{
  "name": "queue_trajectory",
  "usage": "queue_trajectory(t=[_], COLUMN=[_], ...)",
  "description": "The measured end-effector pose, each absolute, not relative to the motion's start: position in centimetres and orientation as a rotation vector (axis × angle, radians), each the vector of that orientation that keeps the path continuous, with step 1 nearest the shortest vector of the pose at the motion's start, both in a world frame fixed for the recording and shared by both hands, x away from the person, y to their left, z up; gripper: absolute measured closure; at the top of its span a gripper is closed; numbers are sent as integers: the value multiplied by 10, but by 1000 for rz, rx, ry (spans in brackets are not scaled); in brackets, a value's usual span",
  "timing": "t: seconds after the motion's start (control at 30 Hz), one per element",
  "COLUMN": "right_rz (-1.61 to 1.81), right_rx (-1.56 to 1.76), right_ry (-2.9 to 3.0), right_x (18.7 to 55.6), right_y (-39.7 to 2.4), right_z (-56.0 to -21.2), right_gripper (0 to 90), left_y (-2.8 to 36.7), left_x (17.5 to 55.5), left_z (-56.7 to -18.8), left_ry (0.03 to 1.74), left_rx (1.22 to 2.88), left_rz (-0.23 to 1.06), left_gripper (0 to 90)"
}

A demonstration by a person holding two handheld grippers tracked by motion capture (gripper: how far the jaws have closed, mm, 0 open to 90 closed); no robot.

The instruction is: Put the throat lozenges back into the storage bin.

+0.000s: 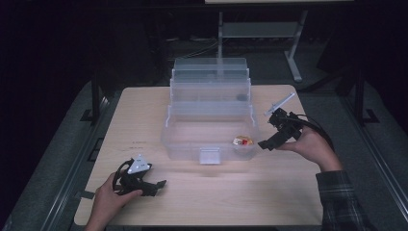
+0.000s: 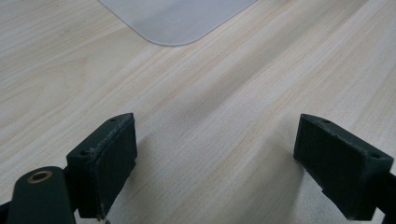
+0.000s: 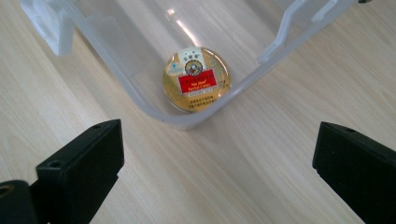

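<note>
**A:** So where's this at? Looks to me like the little round tin (image 3: 197, 79), gold lid with a red label, is already sitting in the bottom tray of the clear plastic organizer box (image 1: 210, 126), tucked right into the front corner on the right-hand side.

**B:** Yep, that's my read too. The right gripper (image 1: 267, 143) hangs just outside that corner with its jaws spread wide and nothing between them, so the tin is let go. In the right gripper view the tin lies flat on the box floor, lid up, touching or almost touching the curved wall.

**A:** And the left gripper (image 1: 161, 184)?

**B:** Parked low on the counter (image 1: 240, 192) near the front left, well apart from the box. Jaws released, just bare wood between them.

**A:** So the drop-off is basically done?

**B:** I'd say so. The tiered trays are folded open, so closing the box up is probably what's left.
</note>
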State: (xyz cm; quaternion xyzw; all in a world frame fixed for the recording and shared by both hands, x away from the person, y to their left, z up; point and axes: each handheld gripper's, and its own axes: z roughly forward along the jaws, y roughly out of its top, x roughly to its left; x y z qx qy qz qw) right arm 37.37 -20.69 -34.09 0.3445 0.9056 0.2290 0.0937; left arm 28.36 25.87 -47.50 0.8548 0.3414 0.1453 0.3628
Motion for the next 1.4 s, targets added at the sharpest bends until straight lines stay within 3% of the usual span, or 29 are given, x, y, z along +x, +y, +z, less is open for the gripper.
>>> queue_trajectory(t=[0.43,1.4], right_rz=[730,869], right_rx=[1044,1163], right_ry=[2641,2524], right_x=[356,307], right_y=[-230,-268], right_z=[-350,-408], right_gripper=[18,18], left_y=[259,259], left_x=[284,284], left_z=[-475,-475], left_ry=[881,878], left_rx=[2198,2198], left_rz=[373,376], left_gripper=[123,123])
